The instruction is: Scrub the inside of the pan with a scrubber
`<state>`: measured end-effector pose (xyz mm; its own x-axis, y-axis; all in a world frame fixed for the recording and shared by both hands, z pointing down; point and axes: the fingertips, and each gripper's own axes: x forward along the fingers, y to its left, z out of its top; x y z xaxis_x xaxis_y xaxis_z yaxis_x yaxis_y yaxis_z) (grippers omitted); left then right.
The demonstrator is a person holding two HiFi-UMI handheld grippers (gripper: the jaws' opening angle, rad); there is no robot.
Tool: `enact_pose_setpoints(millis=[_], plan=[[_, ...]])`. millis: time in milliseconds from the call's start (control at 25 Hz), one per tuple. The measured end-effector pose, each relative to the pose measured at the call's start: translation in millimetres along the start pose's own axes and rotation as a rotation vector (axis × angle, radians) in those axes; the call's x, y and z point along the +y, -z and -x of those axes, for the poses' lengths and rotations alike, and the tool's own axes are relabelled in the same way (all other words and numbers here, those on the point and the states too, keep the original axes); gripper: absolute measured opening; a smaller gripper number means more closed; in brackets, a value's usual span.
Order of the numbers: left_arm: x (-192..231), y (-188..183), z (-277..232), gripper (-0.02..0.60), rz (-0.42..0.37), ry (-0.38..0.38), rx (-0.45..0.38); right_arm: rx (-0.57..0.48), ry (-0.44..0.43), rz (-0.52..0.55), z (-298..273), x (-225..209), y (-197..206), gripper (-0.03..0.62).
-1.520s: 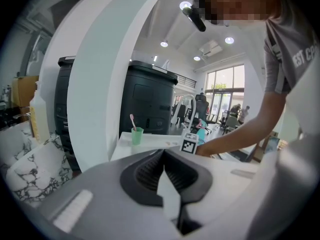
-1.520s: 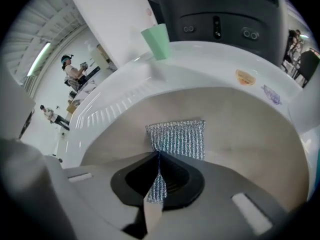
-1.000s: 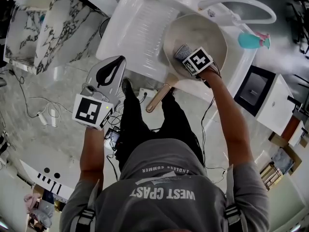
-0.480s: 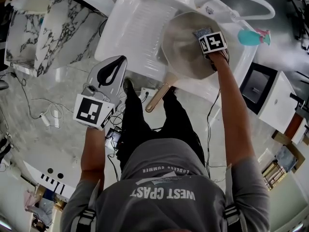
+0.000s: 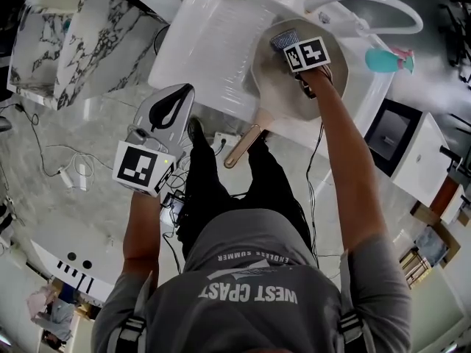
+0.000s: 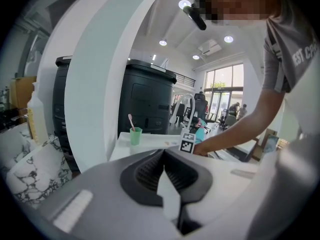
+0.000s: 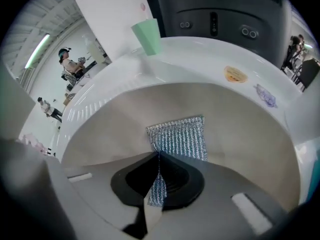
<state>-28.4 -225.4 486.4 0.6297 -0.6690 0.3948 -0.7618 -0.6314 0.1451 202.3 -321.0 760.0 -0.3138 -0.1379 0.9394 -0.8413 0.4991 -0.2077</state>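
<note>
Mesh pad first: my right gripper (image 7: 159, 156) has its jaws closed tight on the scrubber (image 7: 180, 136), a silvery woven square that fans out past the tips. It appears to lie against the far inner wall of the pan (image 7: 240, 134), up near the rim. From the head view the same gripper (image 5: 283, 43) points steeply down into the pan (image 5: 276, 94), whose pale wooden handle (image 5: 243, 147) sticks out toward me over the edge of the white sink unit (image 5: 213, 43).

My left gripper (image 6: 164, 154) has its jaws together with nothing between them. It hangs well apart from the pan, out over the floor (image 5: 59, 123), which is grey stone with loose cables (image 5: 59, 175) on it.

Around the pan, the sink unit has a ribbed draining board. A green cup (image 7: 147, 36) stands on its far rim, a round orange sticker (image 7: 235, 74) is on the ledge, and a white hose (image 5: 368, 6) loops over the far side beside a teal spray bottle (image 5: 383, 61). A marble-patterned block (image 5: 66, 43) stands to the left. A large black machine (image 6: 145, 104) rises behind the unit, with ceiling lights and tall windows beyond.

My gripper's body covers the pan's near side and the scrubber's lower edge. The print on the sticker is too small to read.
</note>
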Motion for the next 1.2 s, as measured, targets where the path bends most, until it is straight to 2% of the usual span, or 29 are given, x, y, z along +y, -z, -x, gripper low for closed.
enact_pose_setpoints(millis=[120,280,600,880,1200], plan=[[4.4,-6.8,7.9,0.003,-0.002,-0.010,-0.014,0.019,-0.048,0.004,0.6,21.7,6.2,0.012],[11.9,-14.4,19.1,0.003,-0.003,-0.027,-0.035,0.008,-0.054,-0.008,11.3,32.8,10.6,0.012],[25.1,-14.4,47.2,0.003,0.017,-0.072,-0.054,-0.135,-0.032,-0.043,70.8,54.3,1.1,0.012],[41.3,-5.9,74.6,0.003,0.039,-0.119,-0.062,-0.262,-0.074,0.053,113.8,123.8,-34.4,0.012],[49.9,2.7,97.1,0.003,0.061,-0.157,-0.074,-0.287,-0.150,0.144,107.6,193.8,-70.4,0.012]])
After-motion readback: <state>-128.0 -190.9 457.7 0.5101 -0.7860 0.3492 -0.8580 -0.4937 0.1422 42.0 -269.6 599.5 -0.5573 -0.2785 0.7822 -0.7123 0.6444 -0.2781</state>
